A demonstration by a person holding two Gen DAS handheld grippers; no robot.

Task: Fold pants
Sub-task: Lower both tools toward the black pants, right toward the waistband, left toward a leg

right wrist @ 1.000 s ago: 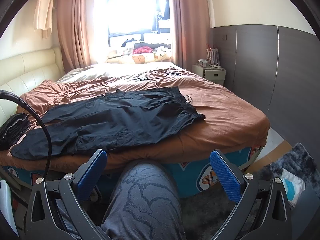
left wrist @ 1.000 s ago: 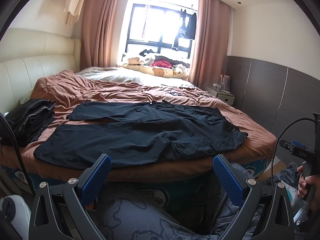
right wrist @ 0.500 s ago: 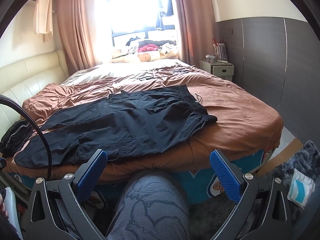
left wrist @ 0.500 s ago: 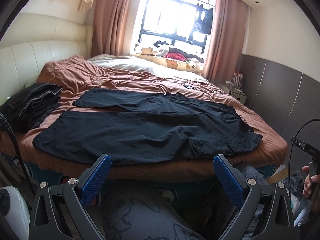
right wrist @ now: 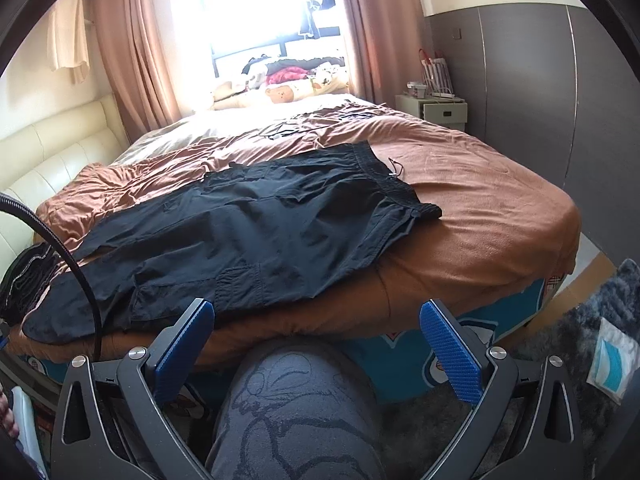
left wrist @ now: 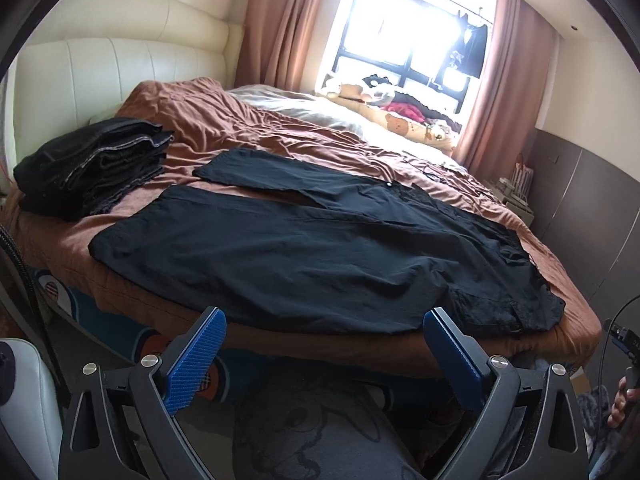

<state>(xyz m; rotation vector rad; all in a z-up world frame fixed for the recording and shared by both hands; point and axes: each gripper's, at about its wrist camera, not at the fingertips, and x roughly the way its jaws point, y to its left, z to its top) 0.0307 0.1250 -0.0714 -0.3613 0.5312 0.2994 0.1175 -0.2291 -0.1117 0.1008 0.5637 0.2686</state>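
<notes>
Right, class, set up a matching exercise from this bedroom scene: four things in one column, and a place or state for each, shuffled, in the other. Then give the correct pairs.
Things:
1. black pants
2. folded dark clothes
3. nightstand
4. left hand-held gripper

Place or state:
A. against the grey wall, beyond the bed's far corner
B. open, holding nothing
C. spread flat along the bed's near edge
D. stacked beside the cream headboard

Pairs: 1-C, 2-D, 3-A, 4-B

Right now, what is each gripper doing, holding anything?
Left gripper: open, holding nothing.
Right gripper: open, holding nothing.
</notes>
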